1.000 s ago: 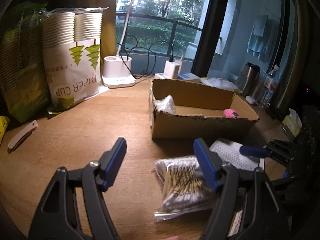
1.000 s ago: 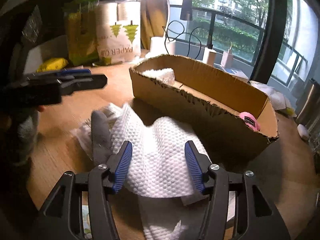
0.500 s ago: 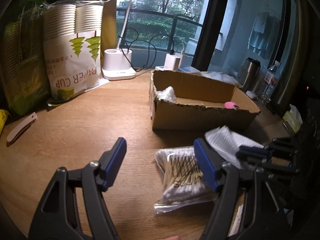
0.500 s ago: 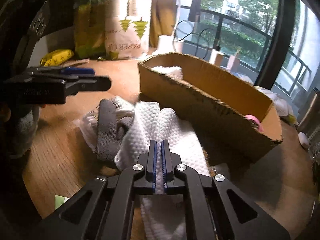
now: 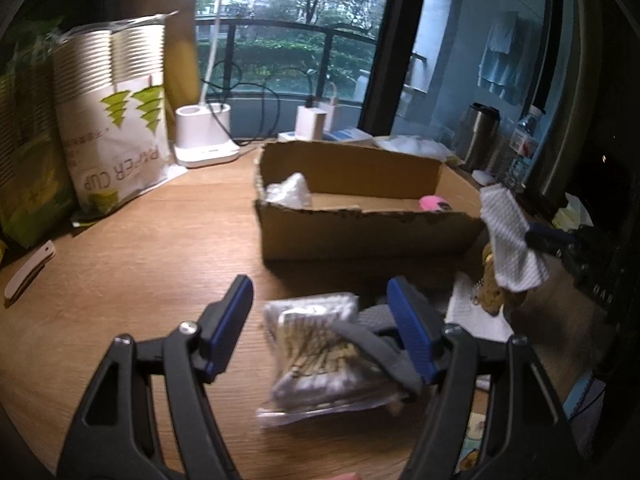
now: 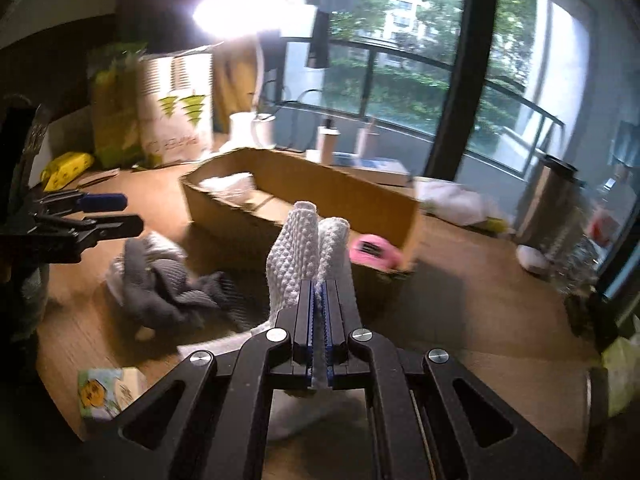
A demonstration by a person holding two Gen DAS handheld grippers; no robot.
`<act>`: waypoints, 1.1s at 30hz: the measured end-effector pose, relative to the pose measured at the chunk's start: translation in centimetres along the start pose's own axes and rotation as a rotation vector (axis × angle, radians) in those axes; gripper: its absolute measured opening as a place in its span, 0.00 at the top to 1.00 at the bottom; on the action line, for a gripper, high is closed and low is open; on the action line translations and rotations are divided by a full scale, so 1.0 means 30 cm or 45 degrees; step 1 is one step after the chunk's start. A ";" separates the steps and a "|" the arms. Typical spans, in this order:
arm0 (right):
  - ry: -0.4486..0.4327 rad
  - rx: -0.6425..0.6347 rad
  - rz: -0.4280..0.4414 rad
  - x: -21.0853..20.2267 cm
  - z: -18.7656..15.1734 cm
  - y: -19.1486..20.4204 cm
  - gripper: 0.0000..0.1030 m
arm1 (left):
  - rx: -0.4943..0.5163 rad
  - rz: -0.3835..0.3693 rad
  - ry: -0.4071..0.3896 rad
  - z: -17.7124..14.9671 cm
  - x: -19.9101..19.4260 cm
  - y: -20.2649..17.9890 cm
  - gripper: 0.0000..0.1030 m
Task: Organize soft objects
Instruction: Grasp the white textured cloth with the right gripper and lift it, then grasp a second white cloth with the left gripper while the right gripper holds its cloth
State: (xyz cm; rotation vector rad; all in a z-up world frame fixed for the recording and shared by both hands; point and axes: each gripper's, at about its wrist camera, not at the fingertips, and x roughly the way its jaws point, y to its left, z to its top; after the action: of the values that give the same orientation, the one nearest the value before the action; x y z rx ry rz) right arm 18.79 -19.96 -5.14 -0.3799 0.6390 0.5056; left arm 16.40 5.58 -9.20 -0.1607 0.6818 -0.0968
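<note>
Both cameras sit low and close over the tabletop [image 5: 160, 240], angled down toward the window. Left view looks from the near edge; right view from the right. Both share the cardboard box [image 5: 360, 236] [image 6: 320, 196].

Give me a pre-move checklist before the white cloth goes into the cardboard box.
1. Grip: right gripper is shut on the white cloth, a fold pinched between the jaws. Ok.
2. Cloth off the table: it hangs in the air in the left wrist view. Ok.
3. Space in the cardboard box: bare floor between the white wad and the pink item. Ok.
4. Left gripper: open, holding nothing, over the cotton swab pack, away from the box. Ok.
5. Grey cloth untangled from the white one: cannot tell.
</note>
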 end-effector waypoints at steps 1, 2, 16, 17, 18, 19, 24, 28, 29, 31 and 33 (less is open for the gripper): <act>-0.002 0.018 -0.005 -0.008 -0.005 -0.017 0.96 | 0.007 -0.005 0.004 0.002 0.004 -0.010 0.31; -0.004 0.033 -0.016 -0.017 -0.012 -0.034 0.96 | 0.017 -0.011 0.010 0.003 0.007 -0.024 0.31; -0.043 0.185 -0.074 -0.119 -0.126 -0.203 0.96 | 0.247 -0.148 0.088 0.008 0.063 -0.310 0.31; -0.045 0.191 -0.081 -0.125 -0.131 -0.214 0.96 | 0.262 -0.164 0.099 0.005 0.067 -0.332 0.31; -0.042 0.198 -0.092 -0.130 -0.141 -0.229 0.96 | 0.280 -0.177 0.113 0.002 0.077 -0.355 0.31; -0.038 0.205 -0.106 -0.132 -0.152 -0.241 0.96 | 0.295 -0.185 0.125 -0.004 0.086 -0.373 0.31; 0.016 0.247 -0.143 -0.120 -0.228 -0.291 0.95 | 0.345 -0.237 0.248 -0.038 0.160 -0.444 0.31; 0.070 0.272 -0.141 -0.092 -0.280 -0.305 0.95 | 0.381 -0.216 0.336 -0.049 0.202 -0.476 0.31; 0.079 0.276 -0.142 -0.085 -0.286 -0.305 0.95 | 0.393 -0.209 0.363 -0.051 0.216 -0.482 0.31; 0.100 0.288 -0.142 -0.068 -0.299 -0.310 0.95 | 0.426 -0.185 0.417 -0.060 0.240 -0.492 0.31; 0.119 0.293 -0.140 -0.052 -0.302 -0.310 0.95 | 0.466 -0.177 0.487 -0.078 0.272 -0.506 0.30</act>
State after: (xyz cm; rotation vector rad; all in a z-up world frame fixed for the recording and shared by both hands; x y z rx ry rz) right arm 18.63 -32.41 -9.18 -0.2205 0.7543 0.3068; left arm 20.67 -10.78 -13.32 0.1682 1.0205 -0.3904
